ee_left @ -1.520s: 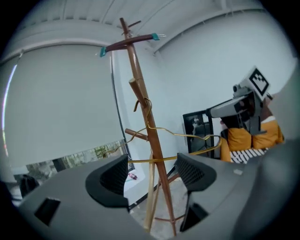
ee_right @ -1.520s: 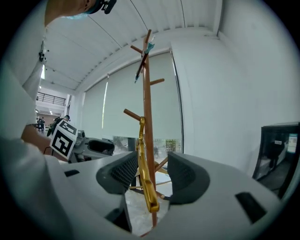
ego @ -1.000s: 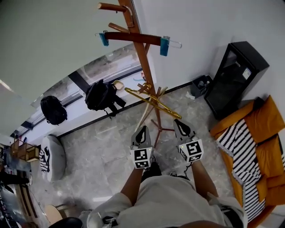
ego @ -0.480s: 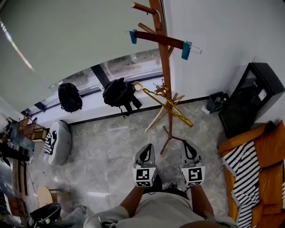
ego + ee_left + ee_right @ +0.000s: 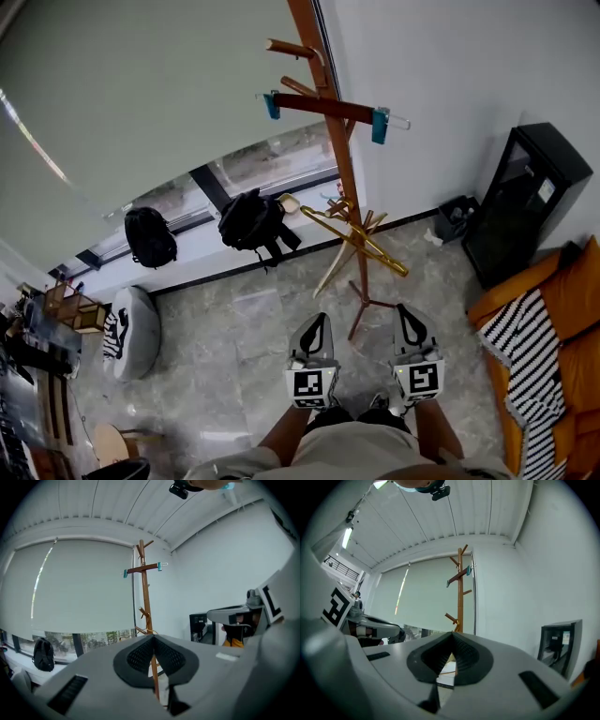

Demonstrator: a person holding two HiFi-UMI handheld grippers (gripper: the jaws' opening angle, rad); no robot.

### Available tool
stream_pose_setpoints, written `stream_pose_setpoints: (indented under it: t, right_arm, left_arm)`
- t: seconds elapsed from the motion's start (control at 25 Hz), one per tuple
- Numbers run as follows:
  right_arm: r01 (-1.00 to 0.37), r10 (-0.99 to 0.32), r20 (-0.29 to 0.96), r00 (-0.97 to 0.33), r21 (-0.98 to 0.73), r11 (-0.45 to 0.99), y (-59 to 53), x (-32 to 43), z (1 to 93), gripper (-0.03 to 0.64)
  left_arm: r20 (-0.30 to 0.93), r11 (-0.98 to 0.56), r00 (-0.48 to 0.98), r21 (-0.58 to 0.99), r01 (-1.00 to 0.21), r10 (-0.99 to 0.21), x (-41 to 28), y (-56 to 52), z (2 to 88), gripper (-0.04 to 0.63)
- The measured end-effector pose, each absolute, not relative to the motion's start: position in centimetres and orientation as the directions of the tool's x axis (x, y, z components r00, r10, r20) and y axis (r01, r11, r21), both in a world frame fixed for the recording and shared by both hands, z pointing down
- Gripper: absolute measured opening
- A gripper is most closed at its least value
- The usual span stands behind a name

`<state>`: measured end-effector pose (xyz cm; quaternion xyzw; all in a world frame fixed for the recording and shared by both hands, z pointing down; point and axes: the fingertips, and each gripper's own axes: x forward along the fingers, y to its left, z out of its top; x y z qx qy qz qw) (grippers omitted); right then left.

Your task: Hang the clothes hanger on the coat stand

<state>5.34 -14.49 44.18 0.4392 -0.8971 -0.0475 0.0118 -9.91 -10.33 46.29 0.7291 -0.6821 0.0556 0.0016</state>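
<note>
The wooden coat stand (image 5: 342,159) rises by the white wall. A brown hanger with blue clips (image 5: 323,106) hangs across its upper pegs. Lower on the pole rests a gold hanger (image 5: 354,240), tilted. My left gripper (image 5: 315,323) and right gripper (image 5: 406,314) are side by side short of the stand's base, both shut and empty. In the left gripper view the stand (image 5: 145,602) and its clip hanger (image 5: 143,568) stand beyond the shut left gripper (image 5: 153,637). From the right gripper view the stand (image 5: 460,592) shows past the closed right gripper (image 5: 452,633).
Two black backpacks (image 5: 253,220) (image 5: 150,236) lean on the window ledge at the left. A black cabinet (image 5: 525,202) and a small bin (image 5: 455,217) stand to the right of the stand. An orange sofa with a striped cloth (image 5: 544,328) fills the right edge.
Both grippers have drawn back from the coat stand, still shut and empty. The clip hanger stays on the upper pegs.
</note>
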Motion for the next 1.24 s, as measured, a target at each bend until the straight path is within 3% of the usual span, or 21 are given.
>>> stream_pose_setpoints:
  t: [0.24, 1.24]
  right_arm:
    - [-0.82, -0.818, -0.051, -0.573, 0.053, 0.571, -14.3, 4.1, 42.8, 0.005]
    - [-0.82, -0.821, -0.072, -0.566, 0.153, 0.552, -12.6, 1.0, 40.3, 0.003]
  left_arm:
    - [0.055, -0.114, 0.112, -0.031, -0.993, -0.992, -11.5, -10.4, 44.6, 0.011]
    - [0.024, -0.152, 0.153, 0.013, -0.988, -0.988, -13.8, -9.5, 44.5, 0.009]
